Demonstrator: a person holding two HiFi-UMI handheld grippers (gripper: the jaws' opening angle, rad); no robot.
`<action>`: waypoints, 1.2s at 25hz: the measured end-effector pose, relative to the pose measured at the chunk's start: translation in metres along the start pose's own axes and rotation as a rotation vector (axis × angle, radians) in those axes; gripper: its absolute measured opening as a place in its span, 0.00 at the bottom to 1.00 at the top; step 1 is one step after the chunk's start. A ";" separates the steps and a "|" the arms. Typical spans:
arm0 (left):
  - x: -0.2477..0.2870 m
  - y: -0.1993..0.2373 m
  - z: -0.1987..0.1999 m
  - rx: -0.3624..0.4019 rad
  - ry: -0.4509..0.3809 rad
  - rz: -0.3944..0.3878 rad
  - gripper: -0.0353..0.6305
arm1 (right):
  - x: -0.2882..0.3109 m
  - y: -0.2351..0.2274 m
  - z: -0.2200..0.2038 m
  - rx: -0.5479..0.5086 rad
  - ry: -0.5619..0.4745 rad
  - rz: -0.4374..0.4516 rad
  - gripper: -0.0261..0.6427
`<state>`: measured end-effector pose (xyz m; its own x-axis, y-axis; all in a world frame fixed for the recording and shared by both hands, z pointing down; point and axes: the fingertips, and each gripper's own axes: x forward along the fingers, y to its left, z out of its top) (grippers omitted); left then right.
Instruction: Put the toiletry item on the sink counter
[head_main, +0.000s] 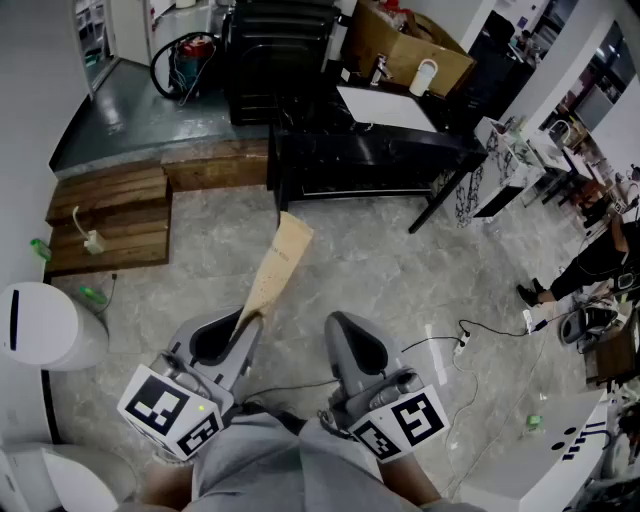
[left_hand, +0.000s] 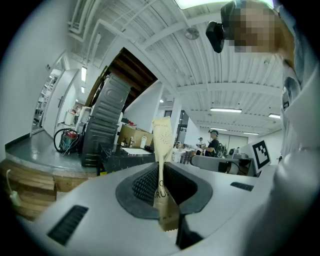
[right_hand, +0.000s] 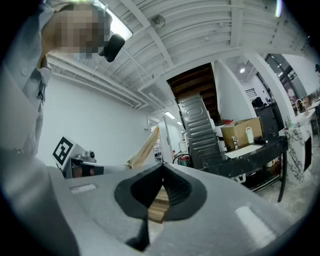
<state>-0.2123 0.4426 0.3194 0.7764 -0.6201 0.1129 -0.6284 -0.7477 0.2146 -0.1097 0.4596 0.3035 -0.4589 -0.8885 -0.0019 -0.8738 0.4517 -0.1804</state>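
Note:
The toiletry item (head_main: 275, 262) is a flat beige tube, pinched at its lower end by my left gripper (head_main: 243, 320), whose jaws are shut on it. It sticks up and forward from the jaws, and the left gripper view shows the tube (left_hand: 162, 142) clamped between the ribbed pads. My right gripper (head_main: 342, 325) hovers beside it, shut with nothing between its jaws. From the right gripper view, the tube (right_hand: 145, 149) slants at left. The black sink counter (head_main: 370, 152) with its white basin (head_main: 386, 108) stands ahead across the floor, well apart from both grippers.
A cardboard box (head_main: 405, 48) and a faucet (head_main: 380, 68) sit behind the basin. A black ridged cabinet (head_main: 280, 55) stands left of the counter. Wooden pallets (head_main: 110, 215) lie at left, a white bin (head_main: 45, 328) nearer. A cable (head_main: 470, 342) crosses the floor; a person (head_main: 600, 262) stands at right.

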 end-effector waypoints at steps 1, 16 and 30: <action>0.000 -0.001 0.000 0.000 -0.001 0.000 0.11 | -0.002 -0.002 0.000 -0.001 -0.002 -0.004 0.04; 0.007 -0.020 0.004 0.008 -0.021 -0.021 0.11 | -0.027 -0.019 0.002 0.056 -0.031 -0.037 0.04; -0.004 -0.058 -0.011 0.013 -0.036 0.003 0.11 | -0.082 -0.018 -0.012 0.063 -0.017 -0.040 0.04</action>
<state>-0.1780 0.4910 0.3169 0.7724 -0.6303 0.0784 -0.6315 -0.7487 0.2015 -0.0582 0.5254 0.3185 -0.4207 -0.9072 -0.0097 -0.8792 0.4103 -0.2423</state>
